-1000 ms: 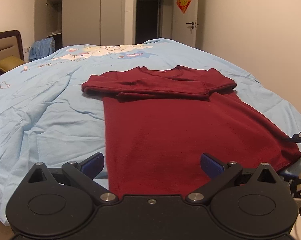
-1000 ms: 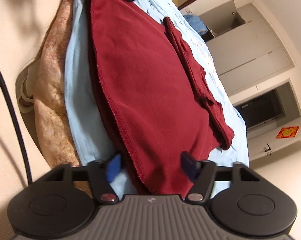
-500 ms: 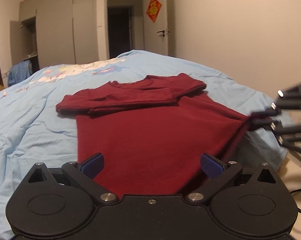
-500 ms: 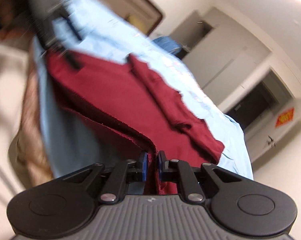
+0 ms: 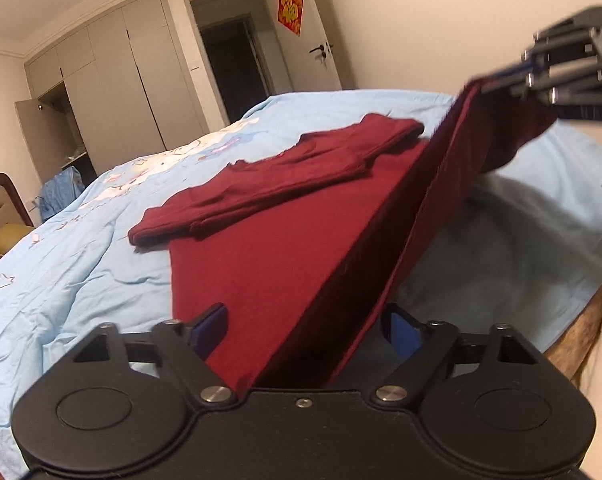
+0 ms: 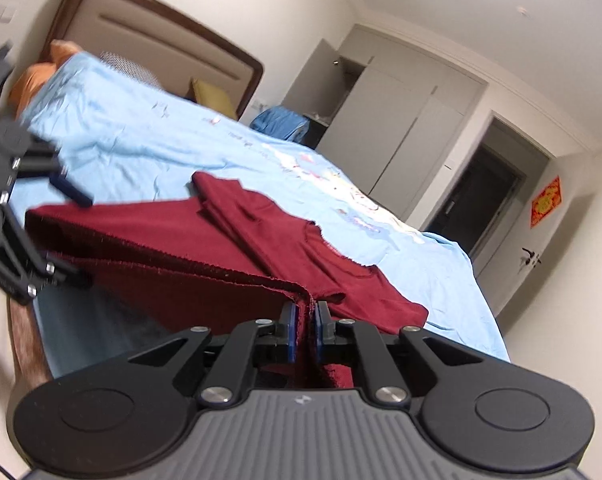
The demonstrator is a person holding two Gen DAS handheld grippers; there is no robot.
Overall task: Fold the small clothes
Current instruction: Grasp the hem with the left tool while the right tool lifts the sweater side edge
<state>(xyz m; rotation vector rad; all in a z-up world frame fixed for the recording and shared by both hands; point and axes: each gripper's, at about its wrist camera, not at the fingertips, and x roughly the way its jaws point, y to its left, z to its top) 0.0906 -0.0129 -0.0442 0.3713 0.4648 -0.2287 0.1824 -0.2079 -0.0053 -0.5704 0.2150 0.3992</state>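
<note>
Folding under way on the dark red top (image 5: 269,248), lying across the light blue bed cover (image 5: 81,248) through the middle of the left wrist frame. Sleeves already lying folded in across the chest (one stacked band near the collar, centre of the frame), so the first stage looking done. Bottom fold only starting: right gripper (image 6: 304,330) pinching one hem corner between narrow jaws, raising that corner toward the upper right of the left wrist frame, cloth stretching in a taut slanted sheet. Left gripper (image 5: 307,330) sitting with jaws wide at the bottom of its frame, hem passing between them but not being gripped. Remaining, judging from this: catching the other corner and carrying the hem up to the collar. Looking soft, knitted, double-layered at the raw-looking hem.
</note>
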